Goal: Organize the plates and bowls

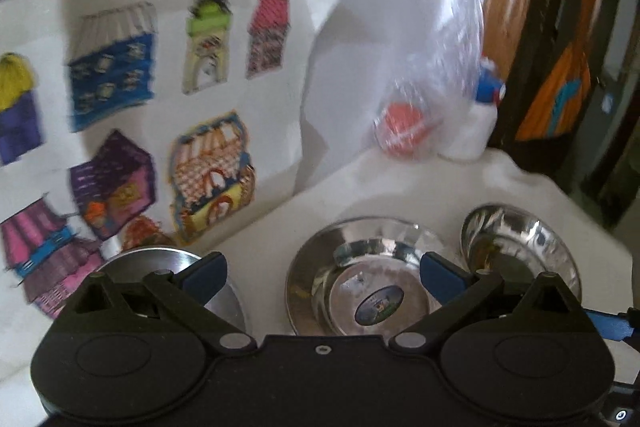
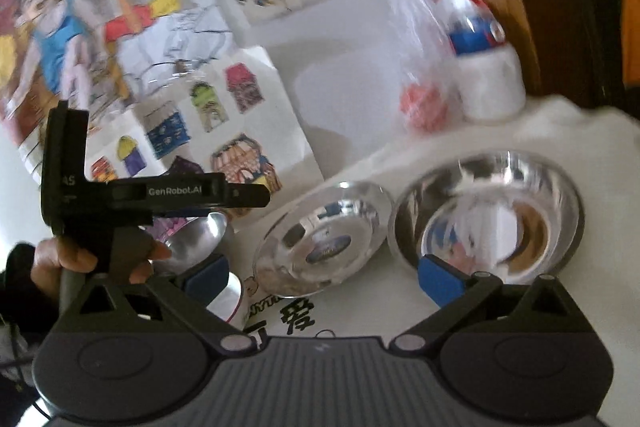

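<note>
Three shiny steel pieces stand in a row on the white table [image 1: 280, 227]. A shallow dish with an oval sticker [image 1: 378, 301] lies straight ahead of my open left gripper [image 1: 322, 277], between and beyond its blue pads. A deeper bowl [image 1: 520, 247] sits to its right. A third steel dish [image 1: 160, 259] is half hidden behind the left finger. In the right wrist view the sticker dish [image 2: 324, 239] lies ahead of my open right gripper [image 2: 324, 279], the deep bowl [image 2: 486, 215] is beyond the right pad, and the third dish [image 2: 196, 235] is at the left. Neither gripper holds anything.
A hand [image 2: 60, 259] holds the left gripper [image 2: 160, 193] at the left. Coloured drawings [image 1: 160, 75] lean against the wall behind the dishes. A clear bag with something orange-red [image 1: 404, 127] and a white bottle with a blue cap [image 1: 480, 115] stand at the back right, near the table's edge.
</note>
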{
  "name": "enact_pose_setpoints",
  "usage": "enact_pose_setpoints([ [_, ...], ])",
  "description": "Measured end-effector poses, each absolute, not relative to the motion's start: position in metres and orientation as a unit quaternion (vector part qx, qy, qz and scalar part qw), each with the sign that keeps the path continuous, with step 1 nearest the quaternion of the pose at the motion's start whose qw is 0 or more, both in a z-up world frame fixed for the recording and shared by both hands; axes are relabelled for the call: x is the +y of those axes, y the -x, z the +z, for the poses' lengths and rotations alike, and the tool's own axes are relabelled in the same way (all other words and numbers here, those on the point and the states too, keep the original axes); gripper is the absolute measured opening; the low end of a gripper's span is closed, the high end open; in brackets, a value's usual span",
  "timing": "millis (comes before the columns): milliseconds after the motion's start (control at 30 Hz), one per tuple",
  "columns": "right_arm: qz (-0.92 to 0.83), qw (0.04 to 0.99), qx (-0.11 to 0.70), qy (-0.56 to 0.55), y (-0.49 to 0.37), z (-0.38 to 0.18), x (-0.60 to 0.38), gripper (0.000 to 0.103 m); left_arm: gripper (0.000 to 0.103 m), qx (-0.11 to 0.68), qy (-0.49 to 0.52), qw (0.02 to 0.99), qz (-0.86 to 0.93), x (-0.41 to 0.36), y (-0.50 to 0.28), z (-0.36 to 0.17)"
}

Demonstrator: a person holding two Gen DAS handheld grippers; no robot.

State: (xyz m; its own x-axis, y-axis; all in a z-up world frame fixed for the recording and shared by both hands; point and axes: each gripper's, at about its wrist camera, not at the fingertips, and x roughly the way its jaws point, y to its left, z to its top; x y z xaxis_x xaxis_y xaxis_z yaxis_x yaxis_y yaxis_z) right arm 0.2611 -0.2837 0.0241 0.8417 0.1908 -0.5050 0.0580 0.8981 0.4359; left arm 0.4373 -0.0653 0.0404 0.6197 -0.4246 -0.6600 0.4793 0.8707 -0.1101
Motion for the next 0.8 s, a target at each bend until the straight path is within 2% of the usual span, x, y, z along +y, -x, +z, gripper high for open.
enact_pose_setpoints([
  [267,0.02,0.913,0.302,-0.273,-0.283,0.002,-0.277,0.103,0.102,0.397,-0.041,0.88,-0.256,-0.073,-0.47,0.022],
  [800,-0.004,0.905,0.309,-0.294,-0.305,-0.022,-0.277,0.101,0.102,0.414,-0.09,0.86,-0.283,-0.102,-0.49,0.01],
])
